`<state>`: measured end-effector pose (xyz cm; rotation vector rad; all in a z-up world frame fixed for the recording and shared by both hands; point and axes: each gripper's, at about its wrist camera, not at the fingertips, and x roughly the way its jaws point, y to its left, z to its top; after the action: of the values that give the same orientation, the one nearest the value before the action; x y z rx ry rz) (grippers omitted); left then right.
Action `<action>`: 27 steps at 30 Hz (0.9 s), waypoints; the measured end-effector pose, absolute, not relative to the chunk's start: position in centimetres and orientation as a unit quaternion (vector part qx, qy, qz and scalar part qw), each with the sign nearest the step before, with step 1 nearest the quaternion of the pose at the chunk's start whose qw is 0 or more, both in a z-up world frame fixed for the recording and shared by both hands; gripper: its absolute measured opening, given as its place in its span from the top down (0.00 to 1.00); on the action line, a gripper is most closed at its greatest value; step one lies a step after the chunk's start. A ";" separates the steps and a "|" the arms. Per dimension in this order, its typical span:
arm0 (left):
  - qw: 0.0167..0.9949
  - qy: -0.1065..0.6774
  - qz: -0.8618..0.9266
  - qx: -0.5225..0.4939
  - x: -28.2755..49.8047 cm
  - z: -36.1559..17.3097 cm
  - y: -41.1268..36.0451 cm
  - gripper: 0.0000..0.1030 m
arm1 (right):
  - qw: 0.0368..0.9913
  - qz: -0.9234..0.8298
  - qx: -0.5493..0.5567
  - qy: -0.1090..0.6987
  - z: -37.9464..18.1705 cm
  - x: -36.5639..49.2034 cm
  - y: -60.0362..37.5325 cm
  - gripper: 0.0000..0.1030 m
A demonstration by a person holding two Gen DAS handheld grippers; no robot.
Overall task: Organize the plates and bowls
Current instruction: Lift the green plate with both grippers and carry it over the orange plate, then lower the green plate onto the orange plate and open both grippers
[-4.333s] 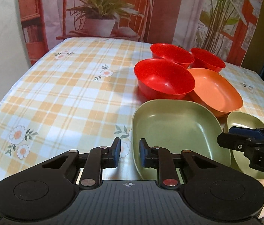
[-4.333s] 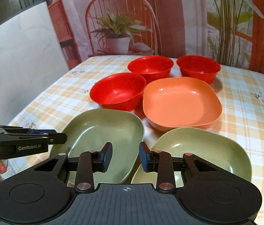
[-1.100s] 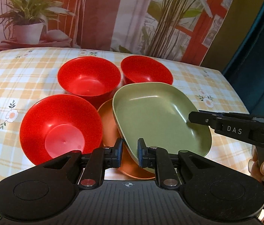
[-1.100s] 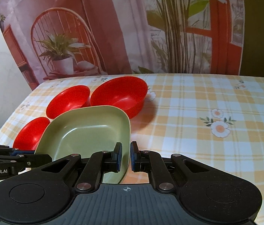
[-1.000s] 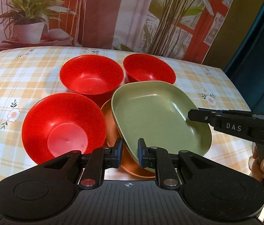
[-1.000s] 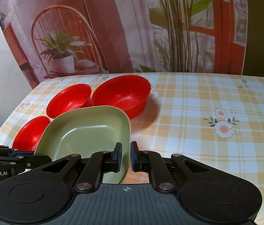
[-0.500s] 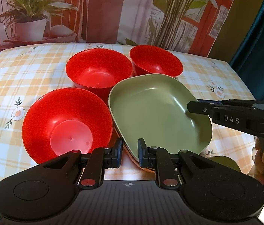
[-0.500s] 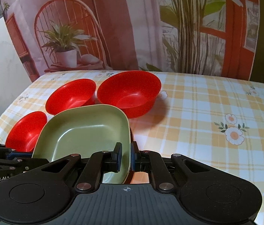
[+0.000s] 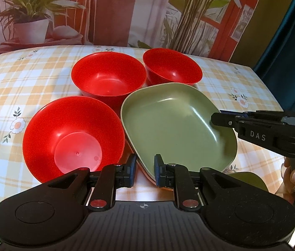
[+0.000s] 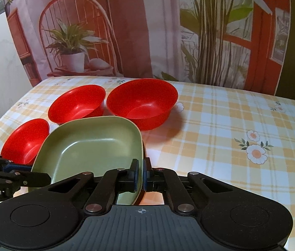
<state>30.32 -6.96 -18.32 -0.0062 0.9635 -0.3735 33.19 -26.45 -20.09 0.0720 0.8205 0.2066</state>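
Note:
A green plate (image 9: 176, 129) lies nested over an orange plate (image 9: 139, 164), of which only a thin edge shows. My left gripper (image 9: 145, 170) is shut on the green plate's near-left rim. The right gripper (image 10: 143, 172) grips its opposite rim (image 10: 141, 146), and its jaws are closing tight there. Each gripper shows in the other's view: the right gripper (image 9: 215, 118) and the left gripper (image 10: 32, 173). Three red bowls stand around the plates: a near one (image 9: 73, 136), a middle one (image 9: 108, 79) and a far one (image 9: 172, 67).
A checked, flowered tablecloth (image 10: 231, 125) covers the table. A second green plate (image 9: 249, 179) peeks out at the near right, beside the hand (image 9: 294, 174) that holds the right gripper. A printed backdrop hangs behind the table's far edge.
The green plate, held by both grippers, was brought from the table's front over the orange plate. In the last second it sank onto it and hid nearly all of the orange.

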 end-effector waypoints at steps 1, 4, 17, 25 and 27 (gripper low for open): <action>0.869 0.461 -0.179 -0.005 30.3 -18.3 -6.9 0.82 | 0.911 0.100 0.034 0.398 -20.1 33.1 -26.5 0.97; 0.871 0.459 -0.178 -0.003 30.3 -18.2 -6.9 0.82 | 0.911 0.100 0.031 0.398 -20.1 33.1 -26.5 0.97; 0.875 0.450 -0.180 -0.003 29.7 -18.0 -6.5 0.81 | 0.912 0.092 0.013 0.399 -20.0 32.7 -26.1 0.96; 0.879 0.440 -0.182 0.012 28.6 -17.6 -6.9 0.80 | 0.918 0.090 0.001 0.386 -19.1 31.0 -25.9 0.85; 0.880 0.439 -0.182 0.012 28.4 -17.6 -6.9 0.80 | 0.918 0.090 0.004 0.385 -18.9 30.4 -26.1 0.85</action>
<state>28.44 -6.93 -17.58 0.0252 0.9142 -0.3784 30.44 -26.14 -18.94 0.0088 0.7917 0.1854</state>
